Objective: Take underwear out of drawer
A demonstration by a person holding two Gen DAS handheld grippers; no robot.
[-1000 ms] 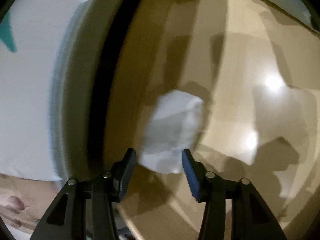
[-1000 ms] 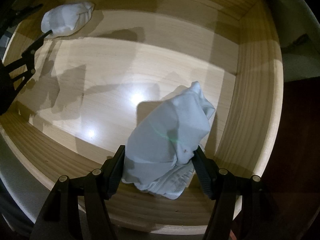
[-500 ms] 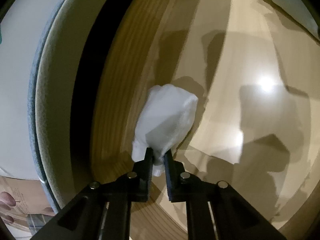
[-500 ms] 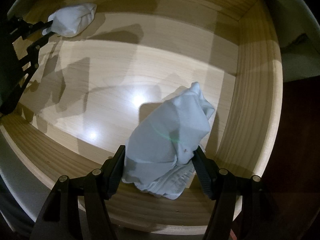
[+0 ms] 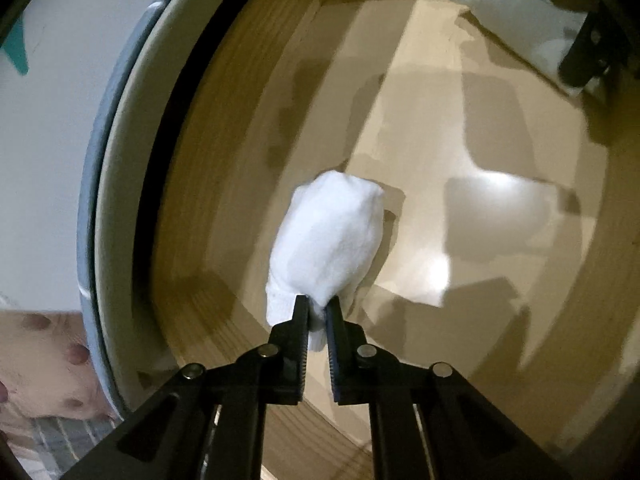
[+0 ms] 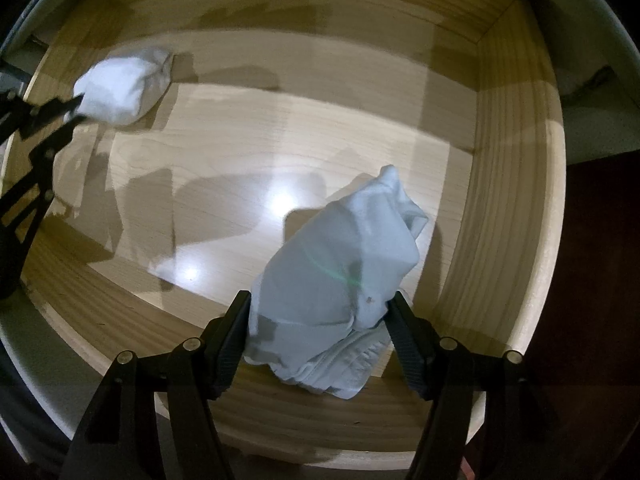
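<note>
A wooden drawer (image 6: 512,200) holds two white pieces. My left gripper (image 5: 317,308) is shut on the near end of a small rolled white underwear bundle (image 5: 328,240), which hangs just off the drawer floor by the left wall. The right wrist view shows the same bundle (image 6: 124,88) at the far left, with the left gripper (image 6: 76,108) on it. My right gripper (image 6: 320,298) points straight down over the front right corner. A larger folded white underwear (image 6: 344,256) sits between its pads, touching both, and the jaws are opening slightly. That folded piece (image 5: 516,16) also shows in the left wrist view's top right.
The drawer's bare glossy floor (image 6: 248,152) lies between the two pieces. Left of the drawer is a pale, blue-edged surface (image 5: 48,140), with patterned fabric (image 5: 40,360) below it. Dark floor (image 6: 600,280) lies to the right of the drawer.
My left gripper closed on the small bundle, then lifted and tilted it away from the left wall. The right gripper stayed in place with the folded piece between its pads.
</note>
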